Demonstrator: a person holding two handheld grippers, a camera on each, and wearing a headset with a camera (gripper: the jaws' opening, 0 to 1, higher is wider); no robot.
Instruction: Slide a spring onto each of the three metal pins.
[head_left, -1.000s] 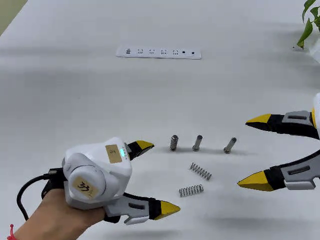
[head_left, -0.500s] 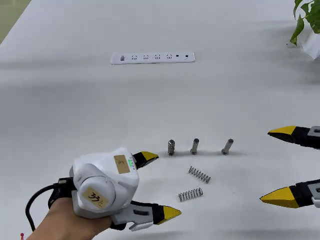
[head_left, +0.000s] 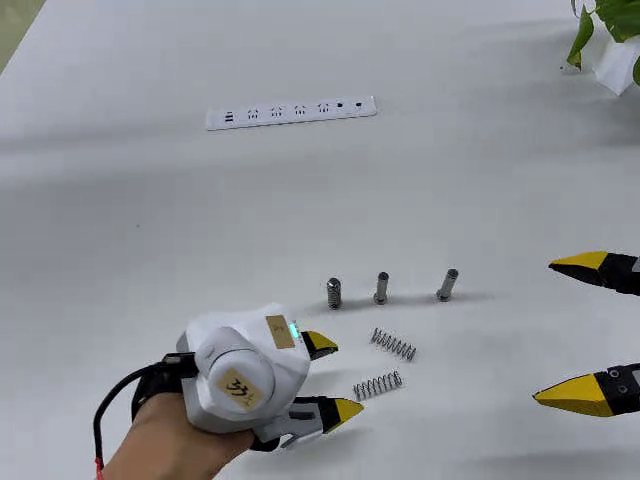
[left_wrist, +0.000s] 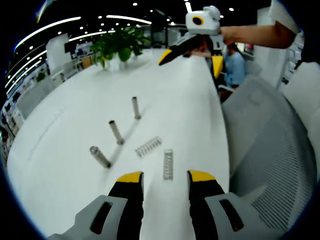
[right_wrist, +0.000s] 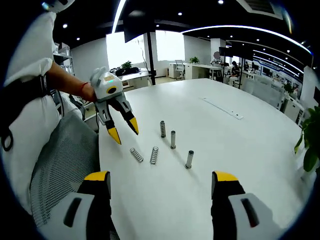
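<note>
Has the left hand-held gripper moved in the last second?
Yes. Judged against the nearer loose spring, the left hand-held gripper has edged closer to it, with its jaws narrower.

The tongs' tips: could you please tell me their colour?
Yellow tips, clearest in the head view.

Three pins (head_left: 381, 288) stand upright, leftmost spring-wrapped; two springs (head_left: 393, 345) lie nearby.

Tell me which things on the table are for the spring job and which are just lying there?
For the job: left pin, spring already on; middle pin; right pin; upper loose spring; lower loose spring; left gripper; right gripper.

Just lying about: power strip; plant.
</note>
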